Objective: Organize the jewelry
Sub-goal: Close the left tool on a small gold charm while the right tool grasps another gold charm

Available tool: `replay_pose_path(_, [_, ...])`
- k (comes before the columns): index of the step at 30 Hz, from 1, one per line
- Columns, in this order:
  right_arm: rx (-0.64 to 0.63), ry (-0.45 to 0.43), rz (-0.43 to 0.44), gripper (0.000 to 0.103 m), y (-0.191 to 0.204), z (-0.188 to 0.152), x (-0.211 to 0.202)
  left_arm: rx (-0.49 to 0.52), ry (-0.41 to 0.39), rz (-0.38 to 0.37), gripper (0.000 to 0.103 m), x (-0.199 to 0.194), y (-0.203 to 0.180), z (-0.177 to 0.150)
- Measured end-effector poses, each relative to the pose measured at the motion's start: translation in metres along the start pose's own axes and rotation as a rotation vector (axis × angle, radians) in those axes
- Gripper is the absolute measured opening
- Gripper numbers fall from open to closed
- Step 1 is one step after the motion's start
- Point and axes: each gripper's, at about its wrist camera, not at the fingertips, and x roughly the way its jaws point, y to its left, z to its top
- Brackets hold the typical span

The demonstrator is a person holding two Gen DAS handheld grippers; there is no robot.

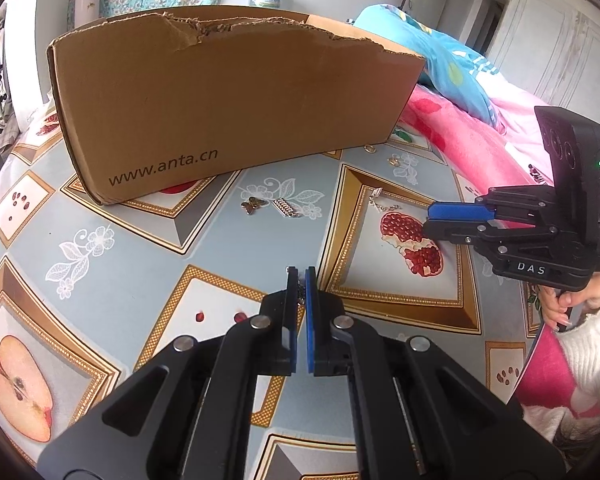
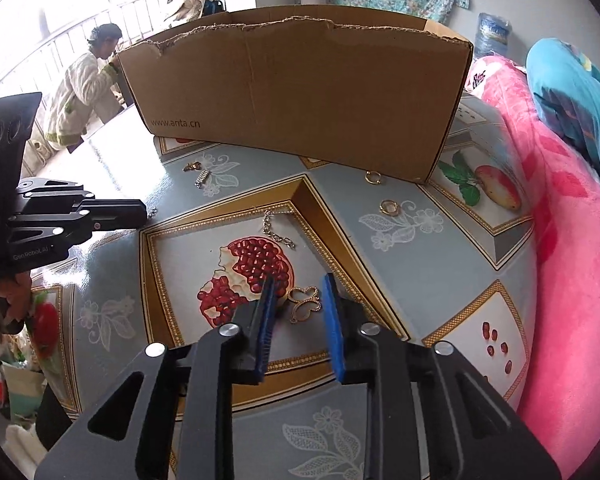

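My left gripper [image 1: 301, 272] is shut on a thin silver chain [image 1: 300, 295], a short end of which dangles from its tip [image 2: 153, 212] in the right wrist view. My right gripper [image 2: 299, 280] stands open just above the table, and a gold butterfly-outline pendant [image 2: 306, 304] lies flat between its blue pads without touching them. A longer silver chain [image 2: 278, 228] rests by the pomegranate print. Two gold rings [image 2: 373, 178] [image 2: 389, 207] lie near the open cardboard box [image 2: 300, 92]. A small butterfly charm [image 1: 252, 205] and a silver bar piece [image 1: 286, 208] sit in front of the box.
The fruit-print tablecloth [image 2: 420, 264] covers the table. A pink blanket [image 2: 572, 240] and blue bedding [image 1: 440, 48] border its right side. A person in a white top [image 2: 84, 92] sits behind the box at the far left. A hand in a white sleeve [image 1: 572, 308] holds the right gripper.
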Motion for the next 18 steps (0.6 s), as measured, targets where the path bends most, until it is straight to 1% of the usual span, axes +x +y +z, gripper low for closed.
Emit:
replay_pose_path(3, [-0.026,-0.004,-0.025,0.014,0.005,0.000,-0.001,0.001,0.001,-0.003,0.003,0.000,0.000,0.000])
replay_pose_path(5, [-0.020,-0.005,-0.030,0.014,0.005,0.000,-0.001,-0.003,0.002,-0.007,0.003,0.001,0.001,0.001])
replay_pose_path(9, [0.019,-0.019,-0.007,0.014,-0.001,0.000,-0.010,-0.011,0.005,-0.015,0.003,0.001,0.003,0.001])
replay_pose_path(12, [0.036,-0.062,0.008,0.014,-0.003,0.004,-0.030,0.003,0.006,-0.011,0.003,-0.002,0.000,0.001])
replay_pose_path(15, [0.038,-0.117,0.024,0.014,-0.003,0.014,-0.055,0.022,-0.013,-0.017,0.003,-0.010,-0.006,0.004])
replay_pose_path(18, [0.049,-0.180,0.038,0.014,-0.003,0.026,-0.078,-0.004,-0.050,-0.065,0.003,-0.029,-0.007,0.013])
